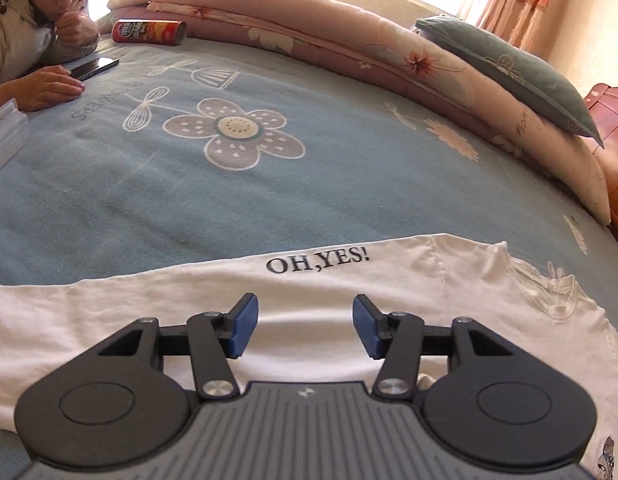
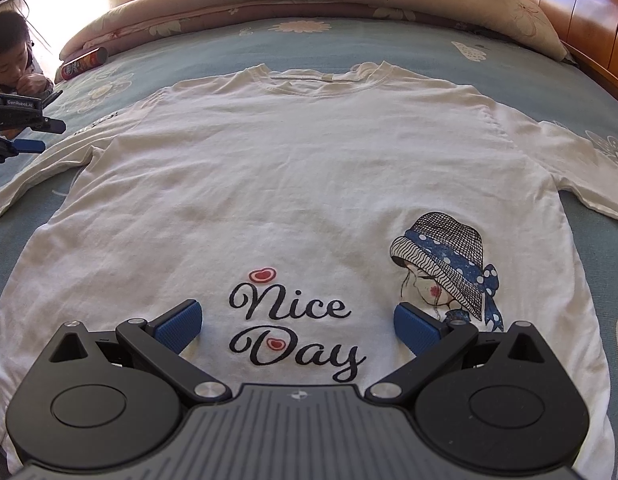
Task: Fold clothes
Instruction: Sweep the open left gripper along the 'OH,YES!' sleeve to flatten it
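Note:
A white long-sleeved T-shirt (image 2: pixel 309 160) lies spread flat, front up, on the blue bedspread (image 2: pixel 349 44), with its collar at the far side. In the right wrist view my right gripper (image 2: pixel 297 328) hangs open over the "Nice Day" print near the hem, with nothing between its blue pads. In the left wrist view my left gripper (image 1: pixel 305 320) stands open over the shirt's sleeve (image 1: pixel 349 280), just short of the "OH,YES!" lettering, and grips no cloth. The left gripper (image 2: pixel 41 136) also shows at the left edge of the right wrist view, above that sleeve.
A person (image 1: pixel 25 12) leans on the bed's far left corner, one hand by a phone (image 1: pixel 95 67). A red chips can (image 1: pixel 149 32) lies nearby. A rolled floral quilt (image 1: pixel 349 52) and a grey-green pillow (image 1: pixel 509 72) line the far side. A wooden headboard (image 2: pixel 581 12) stands at the right.

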A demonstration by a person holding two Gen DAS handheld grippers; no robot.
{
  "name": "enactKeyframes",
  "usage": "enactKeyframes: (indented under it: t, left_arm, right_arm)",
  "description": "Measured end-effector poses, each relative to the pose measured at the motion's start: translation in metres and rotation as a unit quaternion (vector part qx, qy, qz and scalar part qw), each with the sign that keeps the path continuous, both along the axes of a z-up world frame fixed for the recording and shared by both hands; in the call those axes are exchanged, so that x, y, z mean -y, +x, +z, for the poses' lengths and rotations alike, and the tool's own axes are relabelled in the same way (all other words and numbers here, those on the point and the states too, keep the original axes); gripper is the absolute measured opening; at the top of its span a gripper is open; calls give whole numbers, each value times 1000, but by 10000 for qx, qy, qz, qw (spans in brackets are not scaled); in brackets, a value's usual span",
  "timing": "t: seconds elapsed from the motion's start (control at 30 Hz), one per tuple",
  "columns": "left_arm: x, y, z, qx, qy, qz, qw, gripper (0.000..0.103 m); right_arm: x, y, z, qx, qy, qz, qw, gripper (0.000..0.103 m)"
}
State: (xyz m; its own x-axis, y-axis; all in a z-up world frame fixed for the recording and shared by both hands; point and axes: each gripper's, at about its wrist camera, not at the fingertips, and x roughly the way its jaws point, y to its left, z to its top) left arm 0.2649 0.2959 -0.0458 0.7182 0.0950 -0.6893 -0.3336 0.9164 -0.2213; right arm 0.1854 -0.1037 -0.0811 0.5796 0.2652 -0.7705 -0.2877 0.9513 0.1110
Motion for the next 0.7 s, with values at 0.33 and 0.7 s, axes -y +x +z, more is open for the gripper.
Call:
enactKeyframes:
  t: [0.33, 0.7]
  left_arm:
    - [11, 47, -31, -287, 845, 157, 9959, 70]
    - [44, -25, -27, -375, 1727, -645, 9821, 71]
  right_arm:
    - [-4, -2, -2, 51, -139, 60, 9999, 103]
    - [-3, -3, -1, 29, -106, 30, 9999, 103]
